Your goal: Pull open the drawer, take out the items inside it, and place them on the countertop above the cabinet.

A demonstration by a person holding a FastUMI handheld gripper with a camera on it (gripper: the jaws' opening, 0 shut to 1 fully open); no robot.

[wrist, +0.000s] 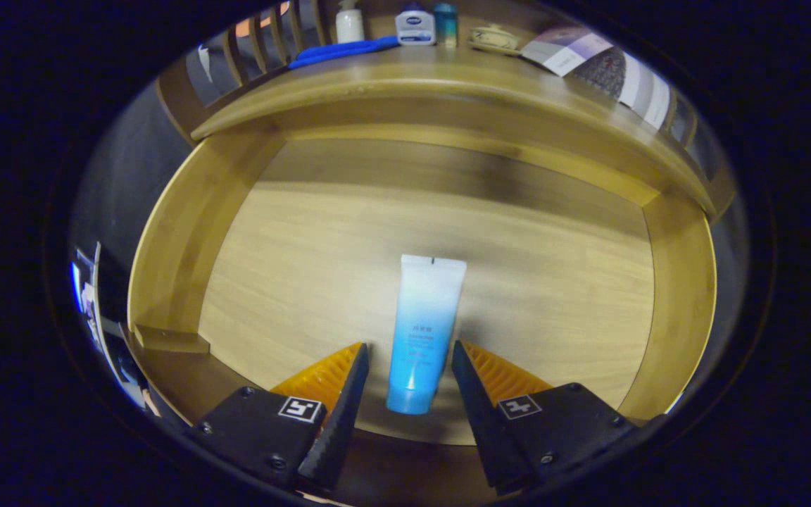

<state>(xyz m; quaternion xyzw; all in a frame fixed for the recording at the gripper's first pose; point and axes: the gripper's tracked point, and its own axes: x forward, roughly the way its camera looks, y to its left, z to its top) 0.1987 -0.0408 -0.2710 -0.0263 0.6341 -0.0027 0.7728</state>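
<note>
The wooden drawer [180, 232] stands pulled open below the countertop [448, 77]. A blue and white tube [423, 331] lies on the drawer floor, its cap end toward me. My gripper [410, 352] is open and hovers over the drawer. The tube's lower half lies between the two fingers, with a gap on each side, so neither finger presses on it.
On the countertop stand a white pump bottle [349, 22], a white and blue jar [415, 27], a teal container [445, 21], a small dish [493, 36], a blue flat item [342, 51] and a booklet [602, 67]. Wooden rails edge the counter.
</note>
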